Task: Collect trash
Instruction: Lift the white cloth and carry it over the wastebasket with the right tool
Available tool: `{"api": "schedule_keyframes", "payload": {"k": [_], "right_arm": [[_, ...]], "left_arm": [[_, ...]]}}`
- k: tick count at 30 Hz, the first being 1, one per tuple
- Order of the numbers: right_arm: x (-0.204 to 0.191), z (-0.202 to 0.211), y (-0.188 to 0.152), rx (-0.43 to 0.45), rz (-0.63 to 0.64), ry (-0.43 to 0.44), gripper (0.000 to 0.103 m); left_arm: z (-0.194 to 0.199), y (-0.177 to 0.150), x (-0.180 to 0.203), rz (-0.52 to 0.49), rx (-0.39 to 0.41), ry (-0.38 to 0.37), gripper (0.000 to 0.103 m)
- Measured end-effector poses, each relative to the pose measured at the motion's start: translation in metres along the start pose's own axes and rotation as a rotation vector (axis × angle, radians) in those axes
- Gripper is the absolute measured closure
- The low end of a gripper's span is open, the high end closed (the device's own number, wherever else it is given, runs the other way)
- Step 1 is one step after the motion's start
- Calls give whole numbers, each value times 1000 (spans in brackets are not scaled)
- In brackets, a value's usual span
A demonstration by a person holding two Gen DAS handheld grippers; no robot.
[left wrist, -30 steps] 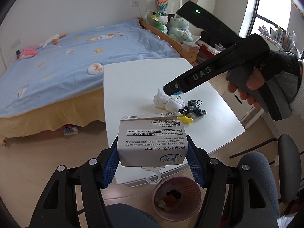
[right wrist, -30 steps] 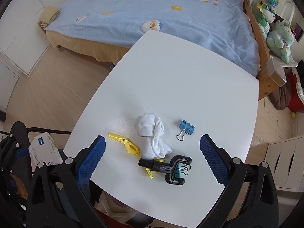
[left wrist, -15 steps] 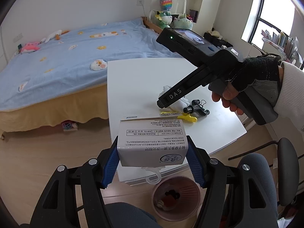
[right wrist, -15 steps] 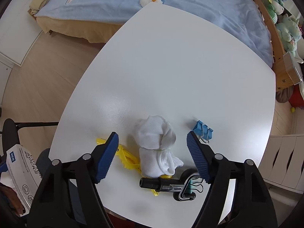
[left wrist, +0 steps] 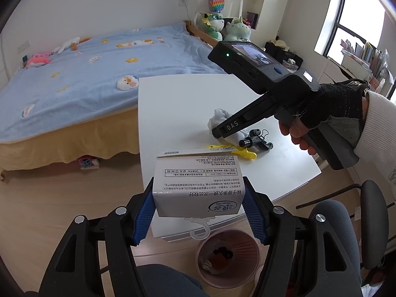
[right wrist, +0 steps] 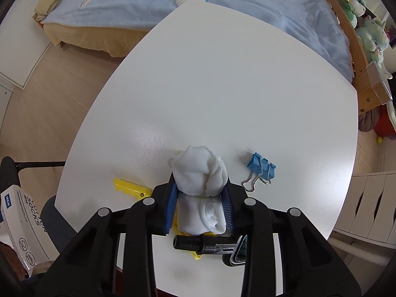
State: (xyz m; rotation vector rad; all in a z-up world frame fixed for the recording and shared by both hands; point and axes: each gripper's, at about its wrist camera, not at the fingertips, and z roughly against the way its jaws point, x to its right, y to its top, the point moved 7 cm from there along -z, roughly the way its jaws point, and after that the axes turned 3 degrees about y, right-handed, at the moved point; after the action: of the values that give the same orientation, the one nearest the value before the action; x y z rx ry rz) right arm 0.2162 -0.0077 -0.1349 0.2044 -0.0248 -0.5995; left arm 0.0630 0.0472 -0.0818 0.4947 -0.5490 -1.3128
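My left gripper (left wrist: 199,206) is shut on a white sock box (left wrist: 198,185) and holds it in the air above the near table corner, over a pink trash bin (left wrist: 229,257) on the floor. My right gripper (right wrist: 200,199) is down on the white table (right wrist: 222,86), its blue pads closed against a crumpled white tissue wad (right wrist: 200,173). In the left wrist view the right gripper's body (left wrist: 272,99) hides part of the tissue wad (left wrist: 219,117). The sock box also shows at the left edge of the right wrist view (right wrist: 19,225).
A yellow clip (right wrist: 131,188), a blue binder clip (right wrist: 261,169) and a black clip tool (right wrist: 210,246) lie around the tissue. A bed (left wrist: 74,74) stands behind the table. An office chair (left wrist: 346,222) is at the right.
My right gripper has moved down and forward onto the tissue wad and its jaws have closed around it. The left gripper still holds the box, almost still.
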Motion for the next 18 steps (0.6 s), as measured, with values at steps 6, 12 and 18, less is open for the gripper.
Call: {"api": "schedule_keyframes", "payload": {"k": [6, 12, 18], "right_arm": [[4, 17, 3, 59, -12, 1, 71], [10, 41, 4, 132, -32, 13, 71], [9, 81, -7, 230, -19, 22, 71]], "left_arm": [[-1, 1, 2, -11, 1, 0, 40], [2, 4, 6, -27, 5, 1, 40], [7, 7, 13, -48, 12, -2, 40]]}}
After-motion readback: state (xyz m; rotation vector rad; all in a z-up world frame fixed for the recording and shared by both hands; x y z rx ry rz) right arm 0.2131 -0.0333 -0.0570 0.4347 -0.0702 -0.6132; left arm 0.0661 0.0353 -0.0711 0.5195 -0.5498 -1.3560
